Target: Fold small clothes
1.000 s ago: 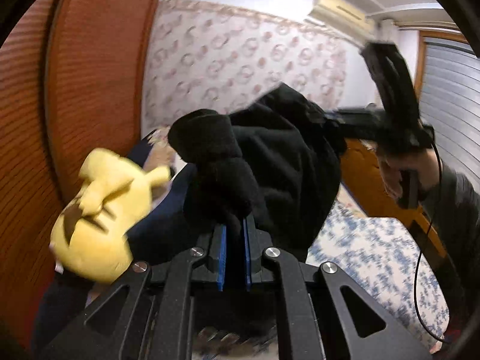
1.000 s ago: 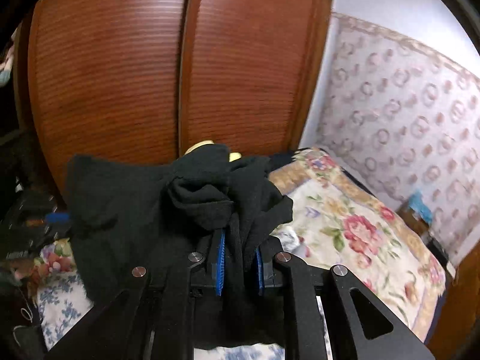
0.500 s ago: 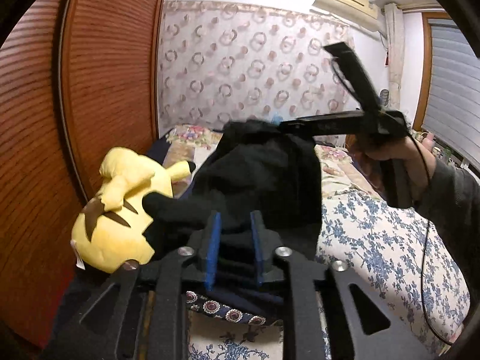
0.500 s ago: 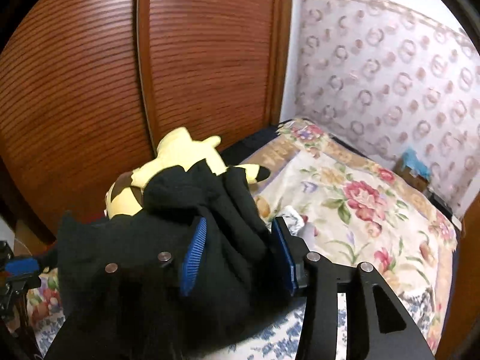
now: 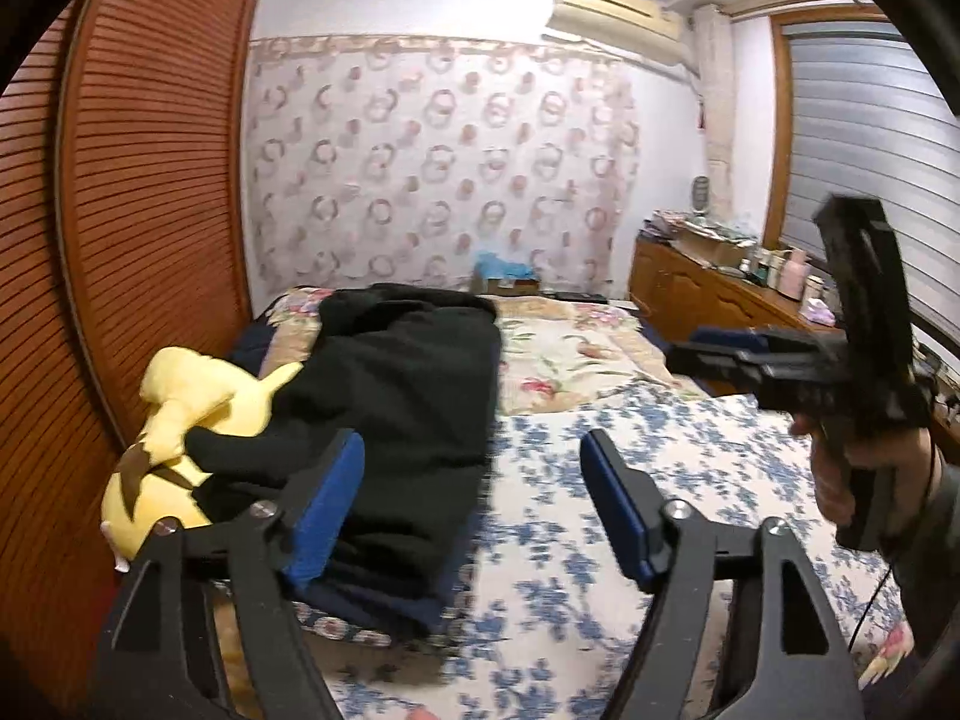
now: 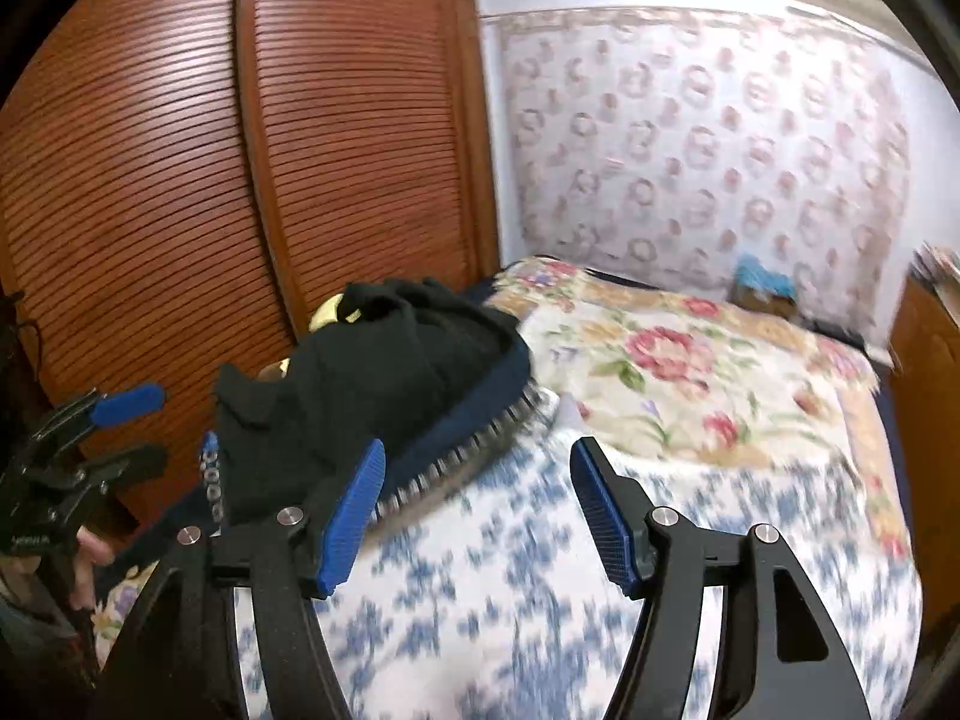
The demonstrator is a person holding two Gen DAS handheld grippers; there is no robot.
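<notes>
A folded black garment (image 5: 396,420) lies on a dark blue stack (image 5: 384,606) at the bed's left side, partly over a yellow plush toy (image 5: 180,420). It also shows in the right wrist view (image 6: 384,372). My left gripper (image 5: 474,516) is open and empty, just in front of the garment. My right gripper (image 6: 474,516) is open and empty over the blue floral sheet. The right gripper also shows in the left wrist view (image 5: 798,360), held to the right of the garment. The left gripper shows at the left edge of the right wrist view (image 6: 78,450).
The bed has a blue floral sheet (image 5: 600,540) and a flowered blanket (image 6: 690,372) farther back. A brown slatted wardrobe (image 5: 132,180) stands along the left. A wooden dresser (image 5: 720,294) with small items is at the right. A blue object (image 5: 504,270) sits by the far wall.
Both grippers held the black garment in the air, lowered it onto the stack by the plush toy, opened and drew back. The garment now lies free.
</notes>
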